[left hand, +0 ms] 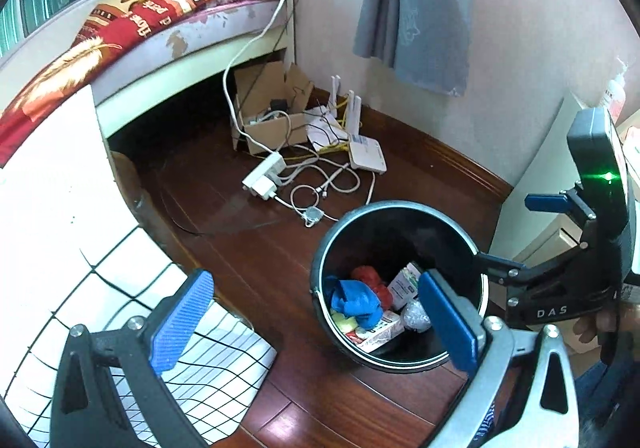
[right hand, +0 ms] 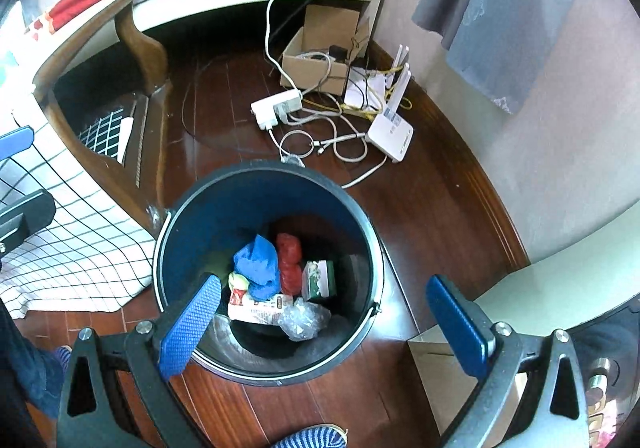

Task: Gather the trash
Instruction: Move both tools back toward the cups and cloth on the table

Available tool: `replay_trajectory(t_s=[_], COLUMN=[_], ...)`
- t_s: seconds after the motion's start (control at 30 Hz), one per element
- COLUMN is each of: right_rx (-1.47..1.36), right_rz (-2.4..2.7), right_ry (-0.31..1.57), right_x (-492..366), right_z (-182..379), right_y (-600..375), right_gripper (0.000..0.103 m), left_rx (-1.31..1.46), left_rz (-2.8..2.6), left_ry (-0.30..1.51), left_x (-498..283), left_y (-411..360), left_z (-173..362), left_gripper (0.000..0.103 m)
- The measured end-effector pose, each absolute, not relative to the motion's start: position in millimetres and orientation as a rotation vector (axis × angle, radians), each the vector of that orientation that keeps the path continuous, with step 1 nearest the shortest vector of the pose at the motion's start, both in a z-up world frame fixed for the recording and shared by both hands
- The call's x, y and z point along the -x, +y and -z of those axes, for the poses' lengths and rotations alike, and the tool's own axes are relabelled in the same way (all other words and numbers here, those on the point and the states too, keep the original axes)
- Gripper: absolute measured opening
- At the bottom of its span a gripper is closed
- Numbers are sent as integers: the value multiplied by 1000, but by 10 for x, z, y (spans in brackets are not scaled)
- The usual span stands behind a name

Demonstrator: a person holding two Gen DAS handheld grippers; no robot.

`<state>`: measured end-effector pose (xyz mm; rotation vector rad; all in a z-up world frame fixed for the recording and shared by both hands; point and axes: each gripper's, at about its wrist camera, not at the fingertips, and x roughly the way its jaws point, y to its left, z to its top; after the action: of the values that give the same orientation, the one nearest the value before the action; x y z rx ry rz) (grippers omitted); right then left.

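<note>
**Both grippers spread and empty above the filled bin**

Left gripper [left hand: 316, 322] has its jaws spread wide with nothing between the blue pads; right gripper [right hand: 326, 322] is likewise wide open and holds nothing. Both hang above the dark wooden floor [right hand: 432, 216], with the right gripper over the bin's near rim and the left gripper between the bin and the checked cloth.

- Bed [left hand: 168, 20]: stands at the far side, with a red patterned cover.
- Checked cloth [left hand: 120, 288]: white with black grid lines, draped down to the floor just beside the bin.
- Trash bin [right hand: 208, 208]: round, dark, upright on the floor, open at the top.
- Cardboard box [right hand: 316, 60]: open, near the wall corner, with cables trailing out.
- Router [right hand: 390, 136] and power strip [right hand: 276, 108]: white, on the floor beyond the bin, among loose cables.
- Trash in the bin: blue crumpled item [right hand: 258, 266], red bag [right hand: 289, 264], green-and-white carton [right hand: 319, 280], printed wrapper [right hand: 256, 308], and clear plastic wad [right hand: 304, 322], all resting on the bin's bottom.
</note>
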<state>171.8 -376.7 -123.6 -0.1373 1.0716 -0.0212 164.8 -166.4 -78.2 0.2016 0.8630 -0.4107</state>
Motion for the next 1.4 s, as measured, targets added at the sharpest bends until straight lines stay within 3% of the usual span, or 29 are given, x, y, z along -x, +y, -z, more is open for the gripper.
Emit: replay_trajectory(t_s=[0.7,1.4], right_rx=[139,191], right_rz=[-114,-412], right_ry=[855,672], right_x=[-1829,-2039], right_z=[506,100], right_y=[-3100,-1504], right_gripper=[103,103], left_rx=[-153,22], left_rz=[269,-54], left_ry=[776,743], left_x=[-1567,-1394], left_y=[-990,709], left_z=[306,239], left_gripper=[103,103])
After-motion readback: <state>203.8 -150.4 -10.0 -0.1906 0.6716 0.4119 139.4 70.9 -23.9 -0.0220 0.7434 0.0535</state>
